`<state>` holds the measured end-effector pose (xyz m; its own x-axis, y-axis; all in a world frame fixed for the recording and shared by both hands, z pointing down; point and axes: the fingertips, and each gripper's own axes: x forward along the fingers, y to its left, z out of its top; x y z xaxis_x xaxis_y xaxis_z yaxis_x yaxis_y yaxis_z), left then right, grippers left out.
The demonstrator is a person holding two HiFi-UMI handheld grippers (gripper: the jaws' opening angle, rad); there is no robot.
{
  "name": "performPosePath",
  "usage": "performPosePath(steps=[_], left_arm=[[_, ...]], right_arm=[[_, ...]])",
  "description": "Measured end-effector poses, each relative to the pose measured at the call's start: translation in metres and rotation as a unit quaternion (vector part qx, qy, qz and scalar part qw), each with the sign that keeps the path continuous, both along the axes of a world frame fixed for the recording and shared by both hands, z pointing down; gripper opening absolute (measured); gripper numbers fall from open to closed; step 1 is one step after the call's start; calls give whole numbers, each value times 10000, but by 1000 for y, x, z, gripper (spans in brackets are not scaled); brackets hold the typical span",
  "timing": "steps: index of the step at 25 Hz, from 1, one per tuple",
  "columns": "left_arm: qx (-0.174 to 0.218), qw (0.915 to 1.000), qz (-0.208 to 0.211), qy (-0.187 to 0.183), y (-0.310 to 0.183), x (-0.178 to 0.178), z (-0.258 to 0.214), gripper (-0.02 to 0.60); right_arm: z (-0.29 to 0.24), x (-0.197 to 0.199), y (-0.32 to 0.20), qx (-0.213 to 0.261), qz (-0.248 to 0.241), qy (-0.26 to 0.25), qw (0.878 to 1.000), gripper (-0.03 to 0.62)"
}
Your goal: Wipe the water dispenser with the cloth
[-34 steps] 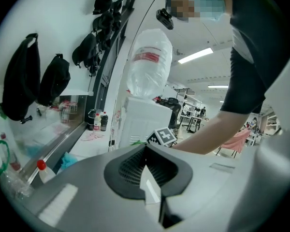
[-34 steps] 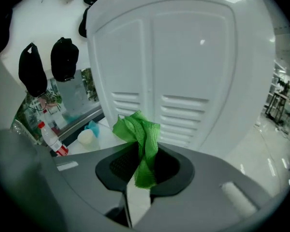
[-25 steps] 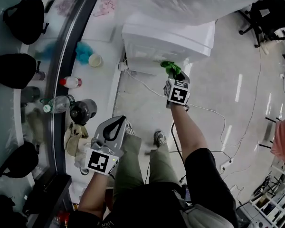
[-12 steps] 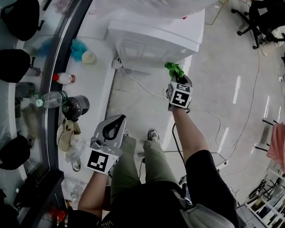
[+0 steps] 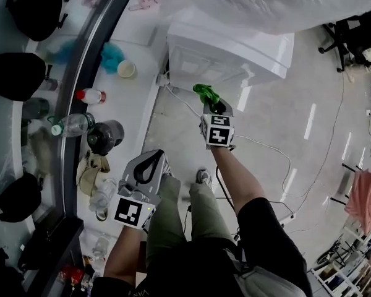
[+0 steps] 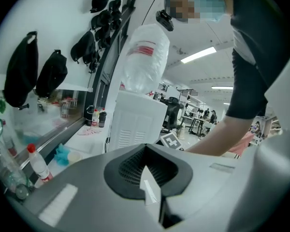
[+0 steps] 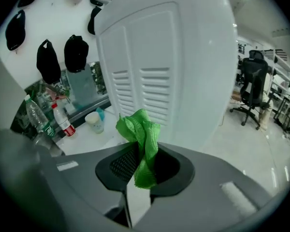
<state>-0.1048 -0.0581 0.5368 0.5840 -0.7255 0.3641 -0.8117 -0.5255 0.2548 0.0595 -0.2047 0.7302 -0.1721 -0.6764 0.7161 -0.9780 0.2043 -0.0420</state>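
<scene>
Several bottles [image 5: 89, 95] on ledge [image 5: 135, 104] beside water dispenser [image 5: 235, 54], right gripper [image 7: 143, 172] fingers clamped on cloth [image 7: 140, 129], left gripper [image 6: 148, 186] fingers together

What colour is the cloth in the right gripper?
Bright green. The cloth shows best in the right gripper view.

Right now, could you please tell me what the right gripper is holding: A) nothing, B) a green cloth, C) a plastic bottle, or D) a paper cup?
B: the right gripper has its jaws shut on the green cloth, in front of the water dispenser.
</scene>
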Motion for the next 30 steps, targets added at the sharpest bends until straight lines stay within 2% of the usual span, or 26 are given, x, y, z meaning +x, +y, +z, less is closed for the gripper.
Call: performPosePath(steps=[4,8,14,21,25,30], left_arm=[[144,9994,-288,93,-7,-26,9,-2],[119,9989,-449,75,-9,-50,18,-2],[104,9983,-570,-31,-12,-75,28,-2],[82,9986,-517,-72,-14,-78,32,-2],[113,9995,-305,-66,-17,-60,31,-2],[-100,9997,116,-199,-10,-28,32,-2]], right_arm=[[15,-55,-23,-1,-344,-70,9994,80],[25,-102,-44,22,-603,-115,9981,80],[38,-127,-71,-70,-658,12,9978,80],[43,-92,-72,-151,-330,166,9992,80],[44,-40,-58,-271,69,268,9992,80],[42,34,-39,-352,596,400,9968,80]])
